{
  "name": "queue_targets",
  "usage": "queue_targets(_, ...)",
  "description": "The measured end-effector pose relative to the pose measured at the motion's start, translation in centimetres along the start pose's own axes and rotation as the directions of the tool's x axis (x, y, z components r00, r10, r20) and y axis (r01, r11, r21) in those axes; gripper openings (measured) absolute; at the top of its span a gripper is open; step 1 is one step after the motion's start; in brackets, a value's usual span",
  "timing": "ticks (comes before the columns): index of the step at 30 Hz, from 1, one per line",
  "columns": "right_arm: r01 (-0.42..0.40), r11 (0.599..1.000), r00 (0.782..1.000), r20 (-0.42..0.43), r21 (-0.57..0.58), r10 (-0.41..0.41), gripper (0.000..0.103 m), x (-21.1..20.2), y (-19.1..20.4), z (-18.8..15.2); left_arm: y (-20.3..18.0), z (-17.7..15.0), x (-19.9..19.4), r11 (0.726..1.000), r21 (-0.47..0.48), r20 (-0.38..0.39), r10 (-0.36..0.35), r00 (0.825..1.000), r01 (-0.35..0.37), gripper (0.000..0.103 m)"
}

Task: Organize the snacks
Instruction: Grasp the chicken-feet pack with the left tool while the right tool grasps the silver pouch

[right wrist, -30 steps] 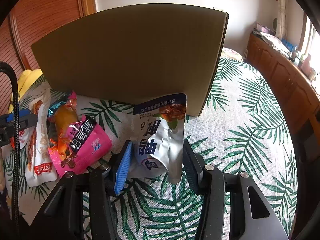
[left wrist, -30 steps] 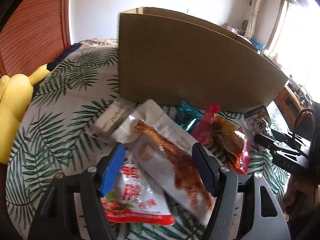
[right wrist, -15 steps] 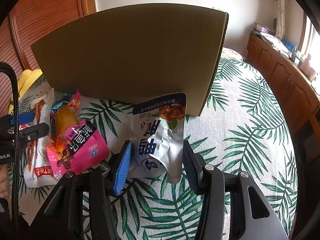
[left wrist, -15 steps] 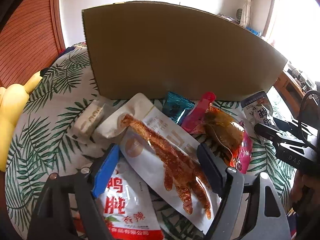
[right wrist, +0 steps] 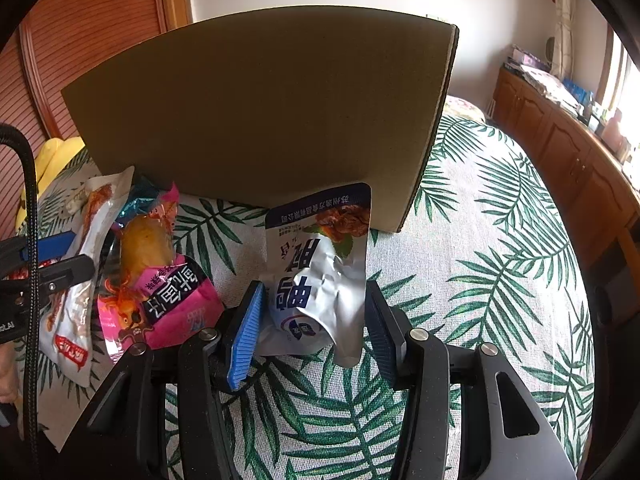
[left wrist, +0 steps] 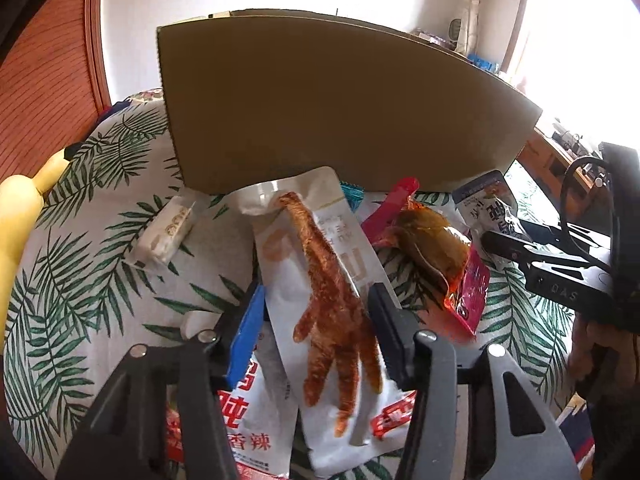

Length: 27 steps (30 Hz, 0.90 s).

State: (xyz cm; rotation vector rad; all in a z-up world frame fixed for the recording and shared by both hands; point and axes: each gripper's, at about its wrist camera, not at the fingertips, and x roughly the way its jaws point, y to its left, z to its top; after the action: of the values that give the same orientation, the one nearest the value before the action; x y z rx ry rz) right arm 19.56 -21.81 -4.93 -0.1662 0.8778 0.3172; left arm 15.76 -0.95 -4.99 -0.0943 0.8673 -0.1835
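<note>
Two grippers down low: left gripper [left wrist: 316,320] just closing, clamped on chicken-foot pack [left wrist: 320,264]; right gripper [right wrist: 312,320] clamped on silver pouch [right wrist: 320,276]. Pink pack [right wrist: 168,300] at nine o'clock of pouch. Cardboard box [right wrist: 260,112] upright at twelve, touching pouch top.

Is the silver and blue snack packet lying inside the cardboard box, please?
No, the silver and blue packet sits outside the cardboard box, between the right gripper's fingers.

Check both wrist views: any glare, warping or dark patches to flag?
Left wrist: window blown out white at upper right; cardboard box bows from the fisheye. Right wrist: even light, box face dim, black corners, silver packet sharp.
</note>
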Motion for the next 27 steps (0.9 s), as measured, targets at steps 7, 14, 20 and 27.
queue_targets(7, 0.001, 1.000, 1.000, 0.000, 0.000, -0.001, 0.049, 0.0, 0.0, 0.0, 1.5, -0.2, -0.4, 0.999, -0.021, -0.009, -0.024, 1.000, 0.024, 0.049)
queue_targets(14, 0.000, 1.000, 1.000, 0.000, 0.000, 0.000, 0.049, 0.1, 0.0, 0.0, 1.5, 0.6, 0.0, 0.998, -0.039, -0.033, -0.050, 0.998, 0.049, 0.061)
queue_targets(20, 0.000, 1.000, 1.000, 0.000, 0.000, 0.000, 0.049, 0.1, 0.0, 0.0, 0.7, 2.0, 1.1, 1.000, -0.018, -0.061, -0.016, 0.998, 0.015, 0.071)
queue_targets(27, 0.000, 1.000, 1.000, 0.000, 0.001, 0.000, 0.049, 0.1, 0.0, 0.0, -0.5, 2.6, 2.8, 0.999, 0.042, -0.107, 0.032, 0.994, -0.028, 0.073)
